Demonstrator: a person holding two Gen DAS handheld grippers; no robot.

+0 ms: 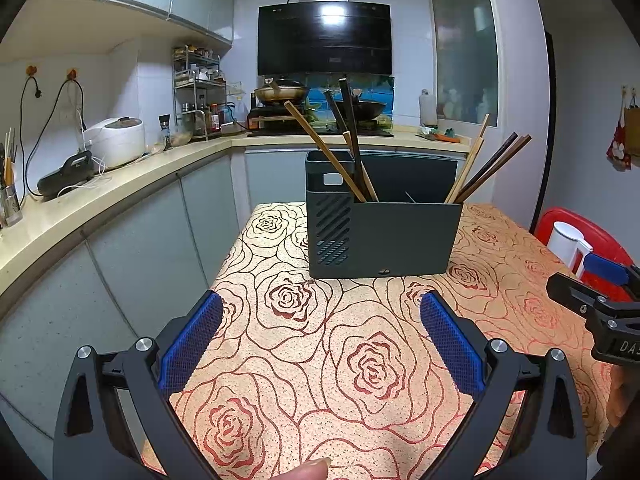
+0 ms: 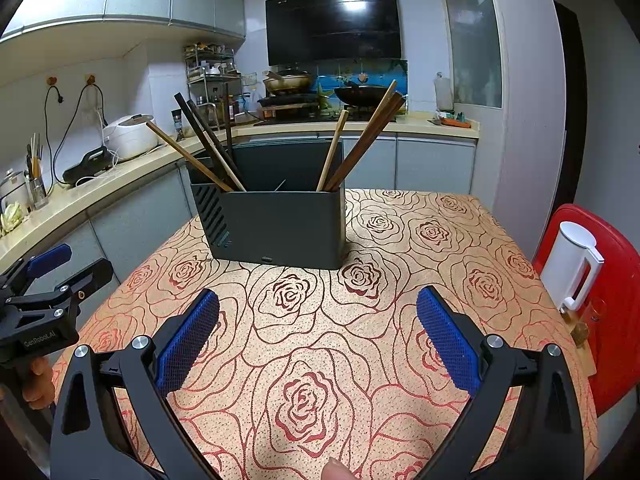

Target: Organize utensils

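Holding my left gripper (image 1: 322, 334) and right gripper (image 2: 318, 330) spread wide and empty above the rose-patterned woven tablecloth (image 1: 360, 360), I face the dark rectangular plastic utensil holder (image 1: 384, 236) bristling with slanted wooden chopsticks (image 1: 320, 148).

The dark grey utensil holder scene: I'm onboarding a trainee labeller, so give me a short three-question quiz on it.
1. True or false: the dark grey plastic utensil holder stands upright on the rose-patterned tablecloth.
2. Which is each claw, left claw and right claw: A open and empty, B shut on a chopstick?
3. Fill in: the wooden chopsticks lean in two groups, at the holder's left and ____ ends.

Key: 1 true; 2 A; 3 right.
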